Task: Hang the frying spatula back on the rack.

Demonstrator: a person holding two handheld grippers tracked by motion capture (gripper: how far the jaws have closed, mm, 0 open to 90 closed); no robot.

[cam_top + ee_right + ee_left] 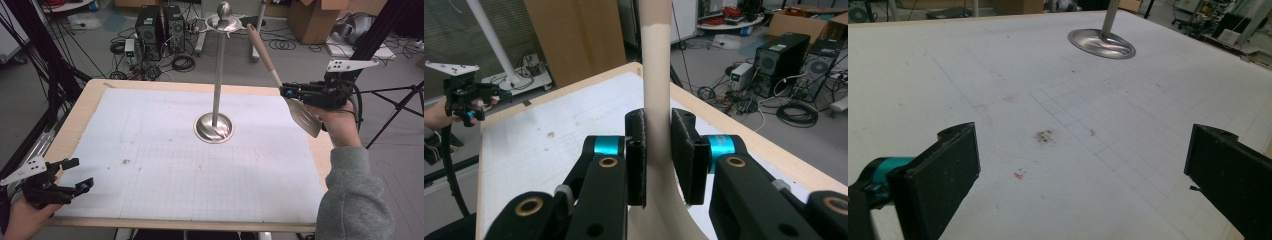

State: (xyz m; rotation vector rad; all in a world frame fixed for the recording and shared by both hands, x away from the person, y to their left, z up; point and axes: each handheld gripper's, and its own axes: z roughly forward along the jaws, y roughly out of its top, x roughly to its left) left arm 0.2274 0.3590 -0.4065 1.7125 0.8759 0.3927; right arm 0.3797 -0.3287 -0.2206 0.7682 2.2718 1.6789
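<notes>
A tall metal stand point(217, 80) rises from a round base point(214, 127) in the middle of the table, with a ring of hooks and a ball at its top. My right gripper point(286, 91) is at the right edge, shut on the neck of a spatula point(262, 47). The beige handle slants up toward the stand's top and the metal blade point(305, 116) hangs below my hand. In the right gripper view the pads point(636, 150) press on the handle point(656, 65). My left gripper point(80, 175) rests at the near left corner, open and holding nothing; in its own view the jaws stand wide apart point(1083, 170).
White grid paper point(150, 150) covers the wooden table, with a small dark smudge point(125, 161) at the near left. Computer towers point(159, 25), cables and cardboard boxes point(312, 17) sit on the floor beyond. A tripod leg point(400, 105) stands to the right.
</notes>
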